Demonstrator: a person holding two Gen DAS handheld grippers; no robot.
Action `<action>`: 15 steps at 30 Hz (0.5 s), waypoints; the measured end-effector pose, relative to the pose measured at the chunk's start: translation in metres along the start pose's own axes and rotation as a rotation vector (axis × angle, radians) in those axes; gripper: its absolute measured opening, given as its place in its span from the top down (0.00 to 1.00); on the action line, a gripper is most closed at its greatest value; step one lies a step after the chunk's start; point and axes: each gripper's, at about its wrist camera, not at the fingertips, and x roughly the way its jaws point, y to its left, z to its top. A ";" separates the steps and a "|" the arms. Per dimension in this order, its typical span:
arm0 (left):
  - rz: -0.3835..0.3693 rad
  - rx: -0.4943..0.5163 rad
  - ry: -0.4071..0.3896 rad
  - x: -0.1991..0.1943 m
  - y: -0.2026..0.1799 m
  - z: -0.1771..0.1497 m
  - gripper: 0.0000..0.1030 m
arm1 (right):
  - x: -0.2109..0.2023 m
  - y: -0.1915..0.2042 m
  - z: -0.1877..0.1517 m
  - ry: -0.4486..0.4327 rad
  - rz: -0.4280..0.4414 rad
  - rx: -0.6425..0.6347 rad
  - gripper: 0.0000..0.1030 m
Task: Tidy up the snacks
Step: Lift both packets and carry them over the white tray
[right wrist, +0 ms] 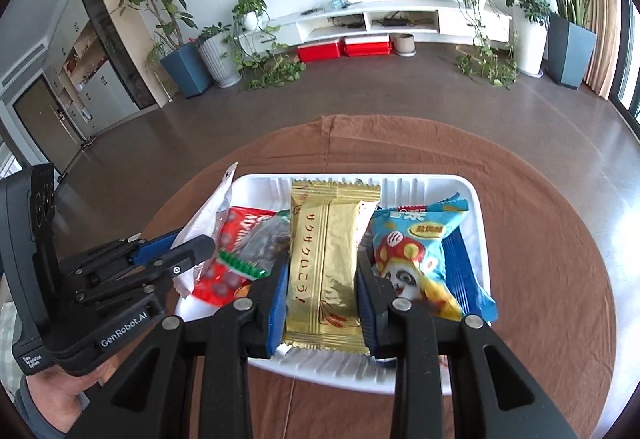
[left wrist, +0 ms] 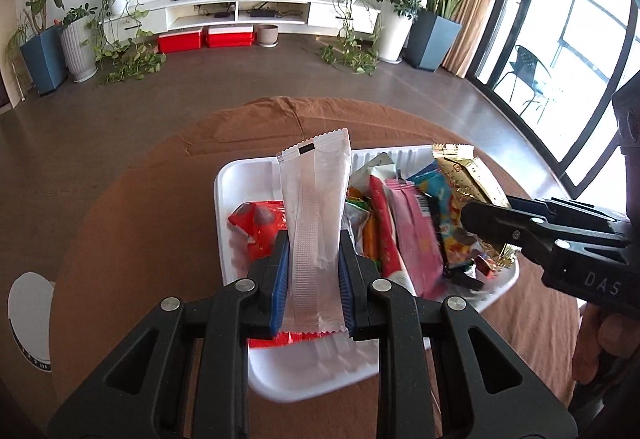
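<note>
Both grippers are clamped on packets over the white tray (right wrist: 478,199) — left gripper (left wrist: 313,259) on a white sachet (left wrist: 316,207), right gripper (right wrist: 322,279) on a gold wafer pack (right wrist: 326,259) — and slick wrappers could slip free.

A round table (right wrist: 560,259) covered with a brown cloth (left wrist: 132,223) carries everything here. The cloth shows creases along the far side of the table, beyond the tray.

Directly on the cloth, near the table's middle, sits a white ribbed plastic tray (right wrist: 476,195), rectangular with rounded corners; its front rim (left wrist: 312,379) lies on the near side. The cloth is bare on every side of the tray. In the left wrist view a white round object (left wrist: 30,319) shows at the left, beyond the table's edge and well apart from the tray; what it is cannot be told.
</note>
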 end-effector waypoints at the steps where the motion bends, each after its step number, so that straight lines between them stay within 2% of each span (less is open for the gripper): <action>1: 0.000 0.003 0.007 0.009 -0.002 0.002 0.81 | 0.007 -0.002 0.000 0.009 -0.003 0.005 0.68; 7: 0.009 0.006 0.030 0.042 -0.003 0.001 0.80 | 0.035 -0.009 -0.004 0.041 -0.019 0.023 0.68; 15: 0.020 0.014 0.048 0.065 -0.005 -0.001 0.80 | 0.049 -0.008 -0.007 0.051 -0.025 0.018 0.68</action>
